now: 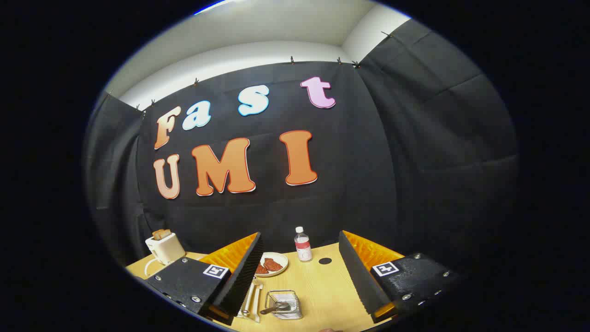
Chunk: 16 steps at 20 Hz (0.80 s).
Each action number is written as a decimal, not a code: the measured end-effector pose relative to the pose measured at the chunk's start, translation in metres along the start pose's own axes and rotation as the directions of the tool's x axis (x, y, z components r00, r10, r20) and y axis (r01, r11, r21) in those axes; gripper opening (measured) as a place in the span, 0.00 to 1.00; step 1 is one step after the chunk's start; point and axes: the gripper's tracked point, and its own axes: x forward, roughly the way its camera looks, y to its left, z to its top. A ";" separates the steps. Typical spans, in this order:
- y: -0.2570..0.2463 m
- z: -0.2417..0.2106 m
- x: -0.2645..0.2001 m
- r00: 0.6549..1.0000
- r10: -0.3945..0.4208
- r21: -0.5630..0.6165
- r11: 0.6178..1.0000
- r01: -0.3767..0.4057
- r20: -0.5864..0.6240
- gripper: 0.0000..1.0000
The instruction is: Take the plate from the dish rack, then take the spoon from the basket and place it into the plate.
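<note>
**A:** What are the fingers at?

**B:** The gripper [299, 272] hangs above the wooden table [318, 286], its jaws spread wide with nothing between the pads — only open tabletop shows in the gap.

**A:** And nearest to them?

**B:** Low in the gap, closer to the left finger, sits a small wire basket [284, 305] with the spoon [275, 308] lying in it, handle poking out toward the left. Just beside it, partly behind the left finger, stands a pale dish rack [251, 300]; I cannot tell whether a plate is in it.

**A:** Further on?

**B:** Beyond the basket there is a light plate [273, 265] holding dark reddish pieces of food — its left edge is hidden by the left finger. To its right stands a small water bottle [302, 245], upright, with a white cap, and just right of that a dark round hole [325, 261] in the table.

**A:** Anything at the far side?

**B:** A cream toaster [164, 247] with toast sticking up, off beyond the left finger, near the black cloth wall [415, 161].
</note>
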 end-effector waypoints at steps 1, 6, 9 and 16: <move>0.008 0.002 -0.008 1.000 -0.016 0.008 1.000 0.016 -0.012 0.97; 0.069 0.012 -0.042 0.999 -0.009 -0.061 0.998 0.008 -0.032 0.98; 0.108 0.011 -0.057 0.999 0.003 -0.063 0.998 -0.006 -0.042 0.98; 0.170 -0.017 -0.080 0.988 0.046 -0.060 0.997 -0.055 -0.146 0.98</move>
